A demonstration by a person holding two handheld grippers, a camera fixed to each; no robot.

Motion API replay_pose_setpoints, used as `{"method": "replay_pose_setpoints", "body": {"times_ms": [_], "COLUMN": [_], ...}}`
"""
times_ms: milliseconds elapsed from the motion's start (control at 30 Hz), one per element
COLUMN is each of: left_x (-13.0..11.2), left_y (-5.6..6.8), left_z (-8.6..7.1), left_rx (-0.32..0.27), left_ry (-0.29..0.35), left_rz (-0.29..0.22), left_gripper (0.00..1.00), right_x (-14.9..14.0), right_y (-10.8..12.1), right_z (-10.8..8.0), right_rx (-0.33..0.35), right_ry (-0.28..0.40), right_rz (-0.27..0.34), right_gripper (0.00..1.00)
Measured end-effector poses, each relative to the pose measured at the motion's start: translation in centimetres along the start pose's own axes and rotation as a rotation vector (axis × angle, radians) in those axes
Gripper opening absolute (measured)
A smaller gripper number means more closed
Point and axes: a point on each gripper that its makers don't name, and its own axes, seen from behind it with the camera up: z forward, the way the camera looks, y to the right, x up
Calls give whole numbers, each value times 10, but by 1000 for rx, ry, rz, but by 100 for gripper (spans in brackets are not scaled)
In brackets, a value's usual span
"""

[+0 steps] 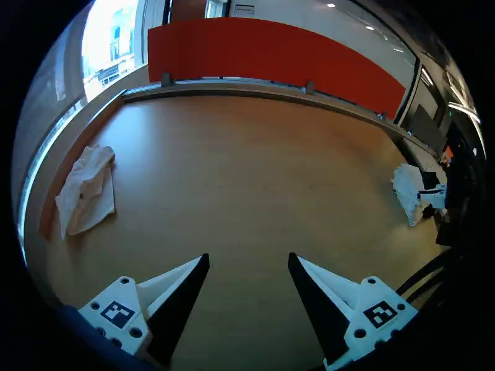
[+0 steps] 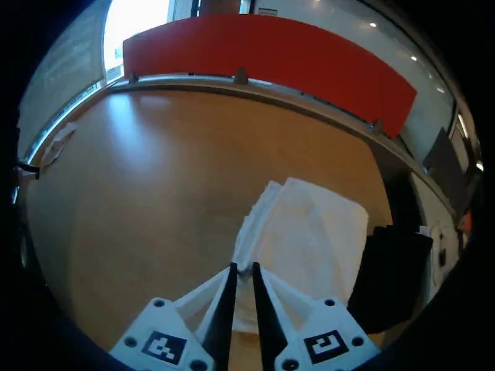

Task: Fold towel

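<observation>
A white folded towel [image 2: 309,238] lies on the wooden table [image 2: 154,185] in the right gripper view. My right gripper [image 2: 244,269] is shut on its near left edge, with a bit of cloth pinched between the fingertips. In the left gripper view the same folded towel [image 1: 408,191] sits far off at the table's right edge. A second, crumpled white towel [image 1: 86,188] lies at the table's left side. My left gripper [image 1: 249,260] hovers open over bare wood between the two towels, holding nothing.
A red partition [image 1: 278,59] runs along the table's far edge behind a metal rail. A black object [image 2: 390,272] lies just right of the folded towel. The crumpled towel [image 2: 57,145] shows small at the far left. Windows are beyond the left side.
</observation>
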Motion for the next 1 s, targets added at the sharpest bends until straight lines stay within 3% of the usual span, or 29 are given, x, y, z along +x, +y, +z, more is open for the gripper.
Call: {"method": "replay_pose_setpoints", "body": {"times_ms": [133, 733, 800, 1000], "left_x": [1, 3, 3, 3], "left_y": [1, 2, 1, -1], "left_z": [0, 0, 0, -1], "left_rx": [-2, -7, -6, -4], "left_ry": [1, 3, 3, 8], "left_rz": [1, 6, 7, 2], "left_gripper": [94, 94, 94, 94], "right_x": [2, -13, -12, -6], "right_y": [0, -14, -14, -19], "right_z": [0, -13, -13, -18], "right_rx": [-1, 38, 38, 48], "right_ry": [7, -23, -18, 7], "right_rz": [1, -11, -4, 7], "right_gripper": [5, 6, 13, 54]}}
